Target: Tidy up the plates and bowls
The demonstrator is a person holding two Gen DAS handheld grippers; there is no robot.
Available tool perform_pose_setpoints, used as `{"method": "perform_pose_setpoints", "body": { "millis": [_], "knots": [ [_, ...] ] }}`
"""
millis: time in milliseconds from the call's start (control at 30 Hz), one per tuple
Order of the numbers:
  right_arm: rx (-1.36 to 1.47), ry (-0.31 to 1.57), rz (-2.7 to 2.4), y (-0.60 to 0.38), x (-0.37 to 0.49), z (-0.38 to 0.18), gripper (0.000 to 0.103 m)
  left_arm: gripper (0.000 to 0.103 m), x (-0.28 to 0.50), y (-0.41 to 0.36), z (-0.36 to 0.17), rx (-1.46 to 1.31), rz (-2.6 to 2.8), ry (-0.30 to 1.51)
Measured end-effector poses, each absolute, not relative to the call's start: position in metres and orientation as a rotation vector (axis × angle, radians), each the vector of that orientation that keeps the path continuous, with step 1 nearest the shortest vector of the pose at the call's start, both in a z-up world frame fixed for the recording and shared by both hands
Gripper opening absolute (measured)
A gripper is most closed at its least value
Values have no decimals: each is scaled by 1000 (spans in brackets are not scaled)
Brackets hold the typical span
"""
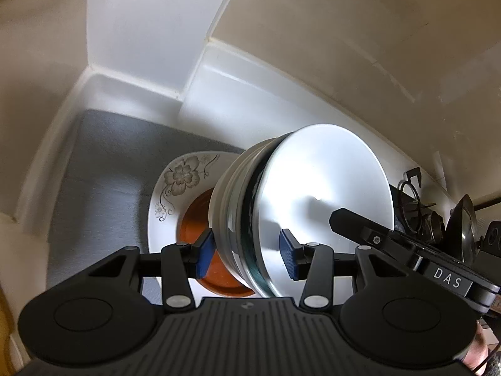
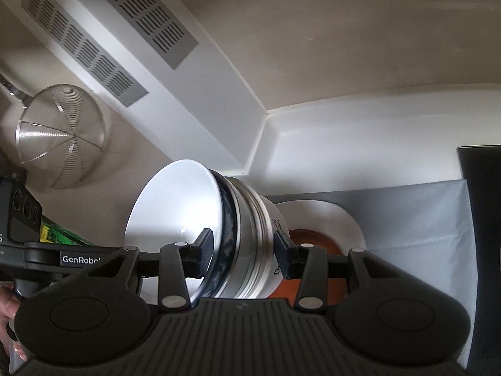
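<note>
A stack of nested bowls (image 1: 313,188), white ones with one dark-rimmed bowl among them, hangs tilted on its side in the air. My left gripper (image 1: 247,252) is shut on the stack's wall, one blue pad inside the top bowl and one under the stack. From the opposite side my right gripper (image 2: 244,250) is shut on the same stack of bowls (image 2: 175,206). Below lies a white floral plate (image 1: 178,181) with an orange plate (image 1: 194,219) on it, both on a grey mat (image 1: 109,172).
The grey mat (image 2: 422,219) lines a white shelf corner with walls behind and at the side. A metal strainer (image 2: 59,134) hangs on the wall under a vent grille (image 2: 94,47). Dark stove parts and a lid (image 1: 438,219) sit at the right. A hand (image 2: 9,313) shows at the edge.
</note>
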State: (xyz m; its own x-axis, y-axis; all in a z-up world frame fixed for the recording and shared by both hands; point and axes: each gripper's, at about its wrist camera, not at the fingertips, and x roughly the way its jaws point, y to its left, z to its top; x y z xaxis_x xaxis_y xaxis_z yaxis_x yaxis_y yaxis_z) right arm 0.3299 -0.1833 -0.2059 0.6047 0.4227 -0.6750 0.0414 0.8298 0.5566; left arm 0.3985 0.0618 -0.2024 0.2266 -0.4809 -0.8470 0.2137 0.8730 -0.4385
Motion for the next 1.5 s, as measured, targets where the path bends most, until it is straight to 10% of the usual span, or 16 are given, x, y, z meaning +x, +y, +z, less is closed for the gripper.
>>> {"method": "perform_pose_setpoints", "body": {
  "millis": [833,967,1167,1267,1500],
  "knots": [
    [575,1001,157,-186,332,-306,50,48,406,46,-285,-186,-500,1289],
    [595,996,97,-189,312,-303,81,68,385,55,-264,-150,-407,1140],
    [489,899,-41,-174,241,-249,89,75,311,67,-198,-54,-266,912],
    [357,911,-114,-158,202,-215,93,95,261,65,-156,-39,-263,849],
    [204,899,-118,-132,107,-125,103,96,132,29,-71,-10,-280,840]
  ]
}}
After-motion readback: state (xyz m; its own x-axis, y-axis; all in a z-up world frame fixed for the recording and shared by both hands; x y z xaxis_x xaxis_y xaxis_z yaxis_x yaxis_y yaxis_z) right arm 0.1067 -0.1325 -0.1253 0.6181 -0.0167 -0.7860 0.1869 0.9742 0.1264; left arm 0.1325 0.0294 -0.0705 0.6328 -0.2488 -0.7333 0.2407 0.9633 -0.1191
